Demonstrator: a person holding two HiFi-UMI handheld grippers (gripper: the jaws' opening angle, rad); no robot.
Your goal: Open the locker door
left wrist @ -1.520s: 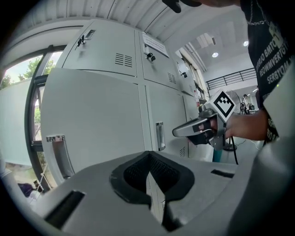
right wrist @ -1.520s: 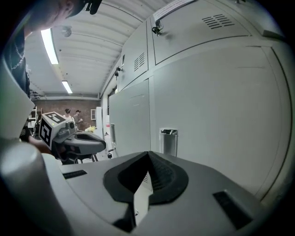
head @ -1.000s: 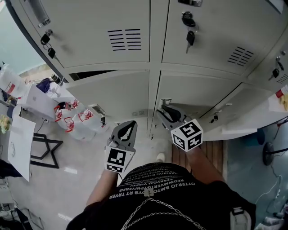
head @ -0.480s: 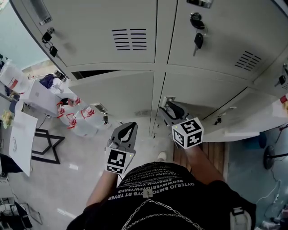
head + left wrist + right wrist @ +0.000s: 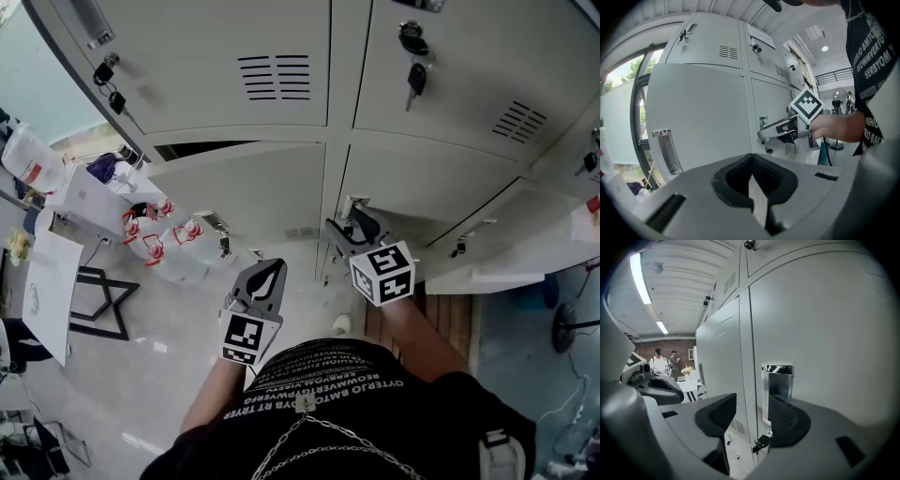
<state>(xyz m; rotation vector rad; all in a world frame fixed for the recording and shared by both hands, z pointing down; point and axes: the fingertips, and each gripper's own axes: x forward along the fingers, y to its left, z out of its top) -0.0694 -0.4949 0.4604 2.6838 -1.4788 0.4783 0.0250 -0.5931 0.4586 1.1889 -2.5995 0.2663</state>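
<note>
At the left edge of the pale grey metal locker door: recessed shiny chrome pull handle; door looks closed.
Right gripper: jaws just spread wide, handle ahead between them, nothing gripped.
Left gripper: jaws together, empty.
Risk: a shallow bite could slip off the slick chrome lip.

White block capitals on the black shirt, caught in the left gripper view! They run in rows up the cloth. One row looks like "SERGYOM", another ends "VERTOM", though the wide lens bends both. The head view shows the same print upside down, too garbled to spell. The paper notice on an upper locker door has print too small to read. The bottles wear red labels, unreadable.
</note>
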